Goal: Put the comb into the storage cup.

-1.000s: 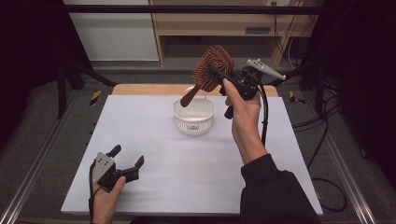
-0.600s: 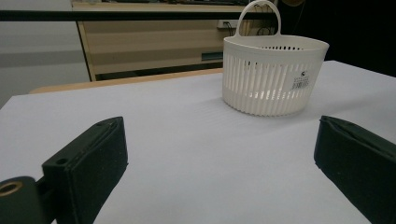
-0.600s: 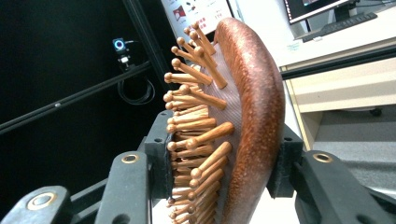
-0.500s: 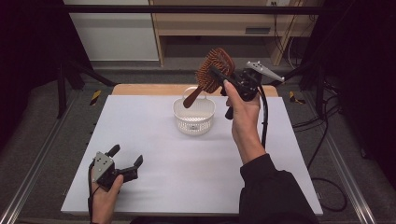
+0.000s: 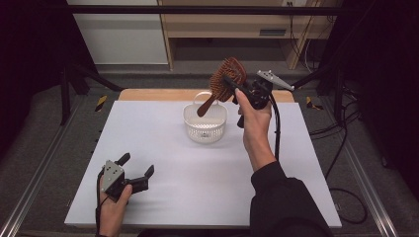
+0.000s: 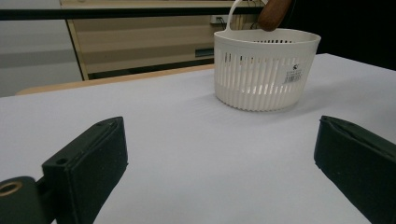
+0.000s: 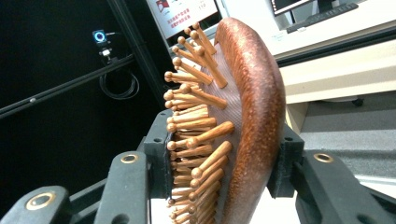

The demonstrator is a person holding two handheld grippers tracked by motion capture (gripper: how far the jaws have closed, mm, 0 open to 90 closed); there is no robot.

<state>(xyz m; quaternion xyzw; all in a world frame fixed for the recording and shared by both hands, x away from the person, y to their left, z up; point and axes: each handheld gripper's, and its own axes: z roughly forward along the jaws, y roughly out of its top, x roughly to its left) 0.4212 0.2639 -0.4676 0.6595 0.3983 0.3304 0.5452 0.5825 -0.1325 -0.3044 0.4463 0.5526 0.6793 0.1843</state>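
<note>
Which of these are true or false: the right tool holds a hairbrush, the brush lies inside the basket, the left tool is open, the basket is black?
1. The right tool holds the wooden hairbrush. True.
2. The brush lies inside the basket. False: it hangs above it, handle pointing down toward the rim.
3. The left tool is open. True.
4. The basket is black. False: it is white.
</note>
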